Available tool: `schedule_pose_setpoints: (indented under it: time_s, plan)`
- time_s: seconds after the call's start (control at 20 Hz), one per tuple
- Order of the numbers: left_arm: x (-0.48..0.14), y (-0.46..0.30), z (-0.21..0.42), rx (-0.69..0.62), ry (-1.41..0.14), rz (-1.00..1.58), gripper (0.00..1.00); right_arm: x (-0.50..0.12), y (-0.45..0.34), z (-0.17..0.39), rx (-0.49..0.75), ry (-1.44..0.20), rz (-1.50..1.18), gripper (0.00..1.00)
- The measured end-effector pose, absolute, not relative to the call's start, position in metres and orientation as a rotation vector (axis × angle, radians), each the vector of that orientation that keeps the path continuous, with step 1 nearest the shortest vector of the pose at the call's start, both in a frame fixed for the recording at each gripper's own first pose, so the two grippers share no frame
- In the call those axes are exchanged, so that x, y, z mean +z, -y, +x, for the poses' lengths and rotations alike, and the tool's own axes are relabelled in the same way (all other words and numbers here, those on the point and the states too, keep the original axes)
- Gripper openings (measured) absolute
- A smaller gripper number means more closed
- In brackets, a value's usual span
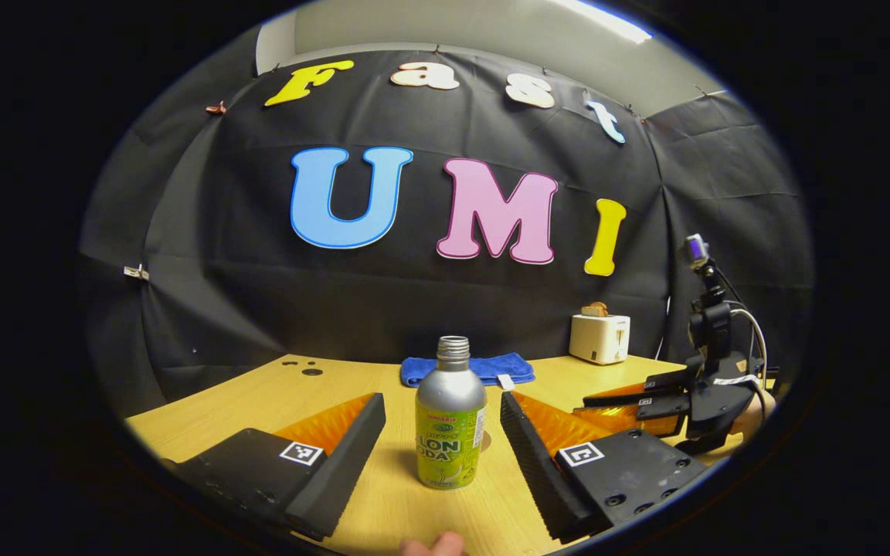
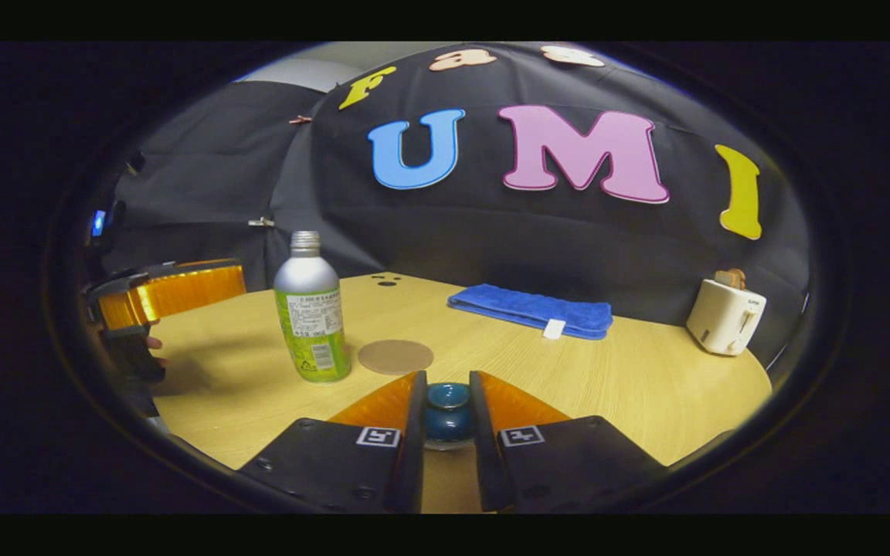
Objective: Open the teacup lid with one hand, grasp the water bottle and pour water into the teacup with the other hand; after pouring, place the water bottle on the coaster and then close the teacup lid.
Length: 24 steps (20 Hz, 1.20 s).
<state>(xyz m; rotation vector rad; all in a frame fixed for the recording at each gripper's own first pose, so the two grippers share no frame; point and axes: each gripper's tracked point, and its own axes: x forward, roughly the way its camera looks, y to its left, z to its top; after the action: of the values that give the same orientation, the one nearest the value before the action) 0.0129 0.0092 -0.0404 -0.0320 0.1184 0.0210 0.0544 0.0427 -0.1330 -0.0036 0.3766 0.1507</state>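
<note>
Right tool [image 2: 445, 409] close astride teacup lid [image 2: 447, 395]; bottle [image 1: 450, 421] between spread left tool [image 1: 441, 432].

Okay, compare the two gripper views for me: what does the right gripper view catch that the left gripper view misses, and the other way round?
Right gripper view alone: the round coaster beside the bottle, and the blue teacup knob between the right gripper fingers. Left gripper view alone: the open left gripper flanking the bottle without touching. Both share the water bottle, blue towel, white toaster and wooden table.
</note>
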Motion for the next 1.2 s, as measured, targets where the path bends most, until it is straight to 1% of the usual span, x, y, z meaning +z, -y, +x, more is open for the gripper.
schedule_pose_setpoints:
  time_s: [0.2, 0.3, 0.35, 0.4, 0.45, 0.5, 0.55, 0.6, 0.7, 0.8, 0.85, 0.9, 1.05, 1.2]
  plan:
    - [-0.056, -0.008, 0.019, 0.015, -0.155, -0.037, 0.95, -0.104, -0.03, 0.048, 0.125, -0.308, 0.023, 0.37]
    - [-0.067, -0.004, 0.019, 0.016, -0.17, -0.031, 0.95, -0.089, -0.021, 0.042, 0.108, -0.274, 0.023, 0.32]
    - [-0.071, -0.003, 0.021, 0.021, -0.177, -0.022, 0.95, -0.082, -0.015, 0.038, 0.098, -0.258, 0.022, 0.32]
    - [-0.077, -0.003, 0.025, 0.027, -0.188, -0.014, 0.95, -0.076, -0.009, 0.034, 0.086, -0.246, 0.023, 0.37]
    - [-0.082, -0.002, 0.029, 0.03, -0.2, -0.009, 0.95, -0.073, -0.003, 0.03, 0.076, -0.241, 0.023, 0.32]
    - [-0.088, -0.002, 0.034, 0.034, -0.21, -0.012, 0.95, -0.07, 0.003, 0.026, 0.064, -0.234, 0.023, 0.32]
    - [-0.095, -0.002, 0.04, 0.034, -0.226, -0.023, 0.95, -0.066, 0.009, 0.023, 0.052, -0.227, 0.026, 0.27]
    - [-0.102, -0.003, 0.046, 0.036, -0.239, -0.039, 0.95, -0.064, 0.014, 0.021, 0.043, -0.219, 0.032, 0.32]
    - [-0.112, -0.003, 0.058, 0.04, -0.268, -0.052, 0.95, -0.062, 0.022, 0.016, 0.027, -0.207, 0.047, 0.32]
    - [-0.112, -0.003, 0.066, 0.037, -0.261, -0.036, 0.95, -0.063, 0.031, 0.015, 0.015, -0.21, 0.06, 0.32]
    - [-0.11, -0.002, 0.072, 0.034, -0.257, -0.03, 0.95, -0.065, 0.034, 0.013, 0.012, -0.215, 0.059, 0.27]
    - [-0.111, -0.005, 0.071, 0.045, -0.26, -0.021, 0.84, -0.064, 0.04, 0.012, 0.002, -0.211, 0.057, 0.32]
    - [-0.101, -0.003, 0.07, 0.044, -0.23, 0.107, 0.82, -0.056, 0.053, 0.007, -0.016, -0.197, 0.06, 0.32]
    - [-0.074, -0.003, 0.071, 0.054, -0.19, 0.458, 0.81, -0.052, 0.071, 0.003, -0.05, -0.187, 0.052, 0.32]
